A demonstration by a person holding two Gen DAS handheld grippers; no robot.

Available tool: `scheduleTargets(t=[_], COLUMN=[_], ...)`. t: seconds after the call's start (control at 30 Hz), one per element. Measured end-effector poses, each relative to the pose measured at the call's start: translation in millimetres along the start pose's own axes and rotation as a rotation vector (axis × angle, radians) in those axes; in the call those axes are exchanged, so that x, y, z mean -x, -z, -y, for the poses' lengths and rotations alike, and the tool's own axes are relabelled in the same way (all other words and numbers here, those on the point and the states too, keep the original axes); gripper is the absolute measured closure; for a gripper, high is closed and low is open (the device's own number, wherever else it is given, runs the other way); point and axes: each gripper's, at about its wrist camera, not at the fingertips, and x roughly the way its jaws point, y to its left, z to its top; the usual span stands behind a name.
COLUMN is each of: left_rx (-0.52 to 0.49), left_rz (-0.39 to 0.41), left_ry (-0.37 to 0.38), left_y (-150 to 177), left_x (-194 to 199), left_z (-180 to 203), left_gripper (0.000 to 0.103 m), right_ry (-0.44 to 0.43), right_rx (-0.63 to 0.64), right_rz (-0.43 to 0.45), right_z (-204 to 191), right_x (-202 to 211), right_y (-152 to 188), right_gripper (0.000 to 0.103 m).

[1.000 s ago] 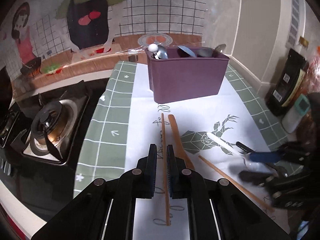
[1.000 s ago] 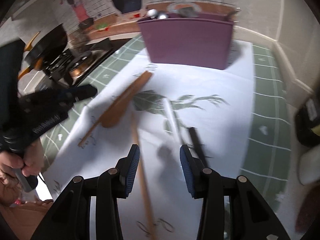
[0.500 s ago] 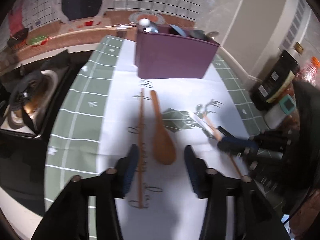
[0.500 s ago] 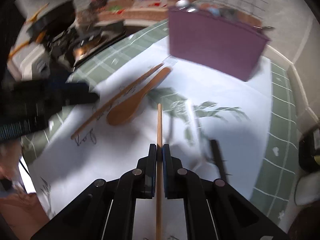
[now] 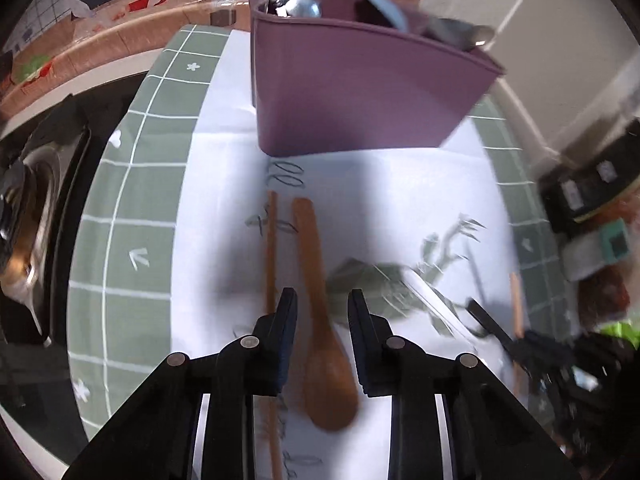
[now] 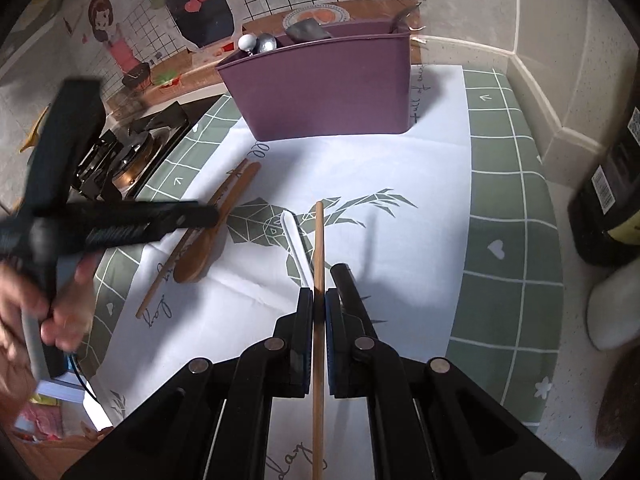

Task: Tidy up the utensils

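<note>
Altogether two wooden chopsticks show: one chopstick (image 6: 319, 280) is clamped between the closed jaws of the right gripper (image 6: 319, 300), pointing toward the purple utensil holder (image 6: 320, 88) at the far end of the white mat (image 6: 420, 240), and the second chopstick (image 5: 271, 252) lies flat on the mat beside the one wooden spoon (image 5: 320, 320). Meanwhile the left gripper (image 5: 322, 300) hangs with jaws apart, straddling that spoon's handle. One white utensil (image 6: 296, 248) and one black utensil (image 6: 348, 292) lie on the mat just beside the held chopstick.
</note>
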Motion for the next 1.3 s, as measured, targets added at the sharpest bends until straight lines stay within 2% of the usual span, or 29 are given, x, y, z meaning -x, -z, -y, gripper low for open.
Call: scheduleTargets(t=[0.1,0.17,0.23,0.3,0.37,0.47,0.63,0.7,0.83,0.9,0.97,1.0,1.07,1.2,1.3], left_rx=[-0.003,-0.018,-0.035,-0.048,-0.039,-0.024,-0.053,-0.08,-0.079,-0.089,-0.117,-0.133,-0.167,-0.186,-0.16], left_rz=[-0.037,-0.019,0.007,0.033,0.061,0.14,0.322,0.386,0.503,0.584,0.698,0.765,0.83,0.943,0.989], left_ry=[-0.061,-0.074,-0.077,-0.072,-0.021,0.044,0.082,0.073,0.113,0.14,0.164,0.165,0.168,0.153,0.173], left_y=[-8,-8,-7,-3,6,24,54,59,58,53,40,31,11,-31,-59], left_x=[-15,-18,-20,-22,-17,7,63,84,130,164,204,226,255,284,281], left_z=[3,9,15,18,19,17,28,31,31,32,38,42,50,55,48], left_gripper=[0.076,0.077,0.09,0.093,0.093,0.093,0.093,0.093,0.093,0.093,0.093,0.093,0.092,0.092,0.093], right_ry=[-0.002,0.001,0.001,0.003,0.011,0.016,0.009,0.004,-0.001,-0.001,-0.009,0.0,0.021,0.113,0.156], right_rx=[-0.001,-0.005,-0.013,-0.02,-0.023,-0.029,-0.026,-0.024,-0.005,0.007,0.039,0.063,0.104,0.16,0.162], right_rz=[0.006,0.011,0.019,0.025,0.033,0.061,0.113,0.136,0.194,0.239,0.311,0.358,0.457,0.646,0.707], right_z=[0,1,2,3,3,2,-2,-4,-14,-19,-27,-31,-39,-54,-57], right_x=[3,5,7,8,11,19,34,40,60,76,105,123,160,216,226], right_y=[1,1,0,-1,-1,-2,-8,-11,-22,-32,-50,-63,-88,-137,-170], right_gripper=[0.098,0.098,0.098,0.098,0.098,0.098,0.098,0.098,0.098,0.098,0.098,0.098,0.098,0.098,0.098])
